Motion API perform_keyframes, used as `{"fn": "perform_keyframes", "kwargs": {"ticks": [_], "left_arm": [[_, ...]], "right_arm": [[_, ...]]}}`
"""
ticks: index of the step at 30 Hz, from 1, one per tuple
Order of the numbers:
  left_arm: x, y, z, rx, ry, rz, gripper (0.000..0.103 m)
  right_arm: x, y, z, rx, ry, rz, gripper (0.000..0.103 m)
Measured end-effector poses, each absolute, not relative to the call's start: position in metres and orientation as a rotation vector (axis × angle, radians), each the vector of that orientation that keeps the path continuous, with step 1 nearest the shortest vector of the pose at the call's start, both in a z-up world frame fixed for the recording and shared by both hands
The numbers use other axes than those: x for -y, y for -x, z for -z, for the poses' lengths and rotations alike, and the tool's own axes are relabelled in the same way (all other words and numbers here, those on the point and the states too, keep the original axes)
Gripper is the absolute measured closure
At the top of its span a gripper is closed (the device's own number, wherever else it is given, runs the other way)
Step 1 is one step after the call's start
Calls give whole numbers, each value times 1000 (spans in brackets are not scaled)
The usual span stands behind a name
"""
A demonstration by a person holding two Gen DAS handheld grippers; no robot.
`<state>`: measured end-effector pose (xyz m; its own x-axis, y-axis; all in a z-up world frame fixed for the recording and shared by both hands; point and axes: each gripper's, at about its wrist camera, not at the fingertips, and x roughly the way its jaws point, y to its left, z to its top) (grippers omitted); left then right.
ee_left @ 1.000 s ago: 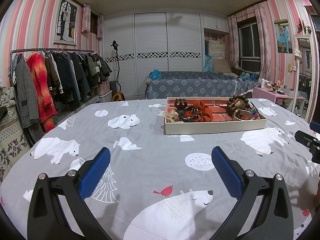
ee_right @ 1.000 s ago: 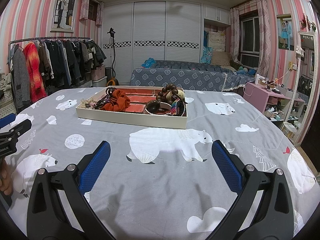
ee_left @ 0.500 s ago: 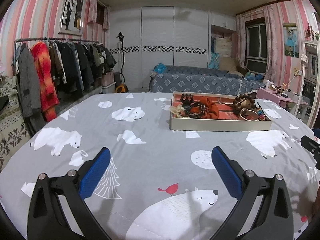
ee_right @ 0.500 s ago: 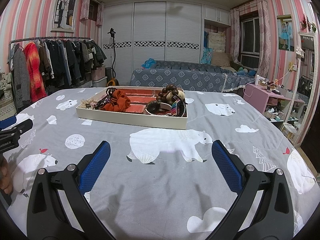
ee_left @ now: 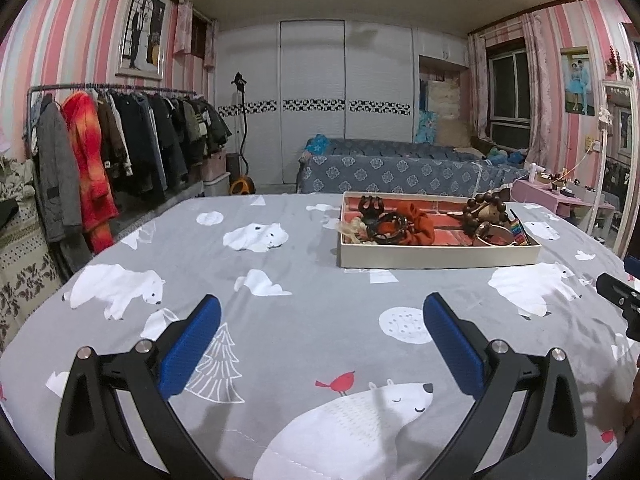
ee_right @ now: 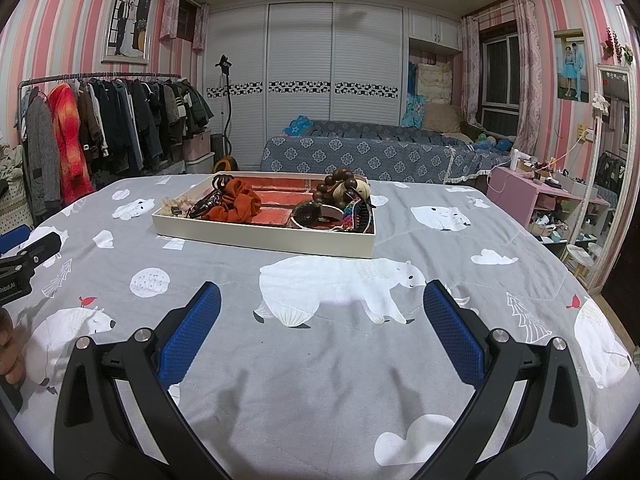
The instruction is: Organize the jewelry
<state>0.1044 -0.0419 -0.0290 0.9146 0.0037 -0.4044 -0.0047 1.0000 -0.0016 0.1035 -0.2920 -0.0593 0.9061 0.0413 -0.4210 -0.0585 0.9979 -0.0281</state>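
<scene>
A shallow cream tray (ee_left: 436, 258) (ee_right: 264, 238) with a red brick-patterned floor lies on the grey polar-bear bedspread. In it lie an orange scrunchie (ee_left: 418, 220) (ee_right: 240, 204), a dark wooden bead bracelet (ee_left: 482, 210) (ee_right: 340, 188), a black claw clip (ee_left: 370, 206), dark bangles (ee_left: 386, 228) and a multicoloured band (ee_right: 352, 210). My left gripper (ee_left: 322, 338) hovers open over the bedspread, well short of the tray. My right gripper (ee_right: 322, 330) is open too, nothing between its blue pads, the tray ahead and slightly left.
A clothes rack (ee_left: 120, 148) with hanging coats stands left of the bed. Behind the tray is a blue patterned sofa (ee_left: 400, 168) and white wardrobe doors (ee_right: 300, 80). A pink side table (ee_right: 548, 196) and mirror stand at the right.
The left wrist view has tilted up and levelled, so the tray sits slightly lower and farther right. The right gripper has barely moved. Both stay open.
</scene>
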Motion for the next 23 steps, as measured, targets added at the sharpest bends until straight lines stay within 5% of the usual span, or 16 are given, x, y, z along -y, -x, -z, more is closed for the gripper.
{"fn": "perform_keyframes", "kwargs": {"ticks": [23], "left_arm": [[51,-93,27,-359,-43,-47,4]], "right_arm": [[292,-104,57,-433,44,-49,5]]}}
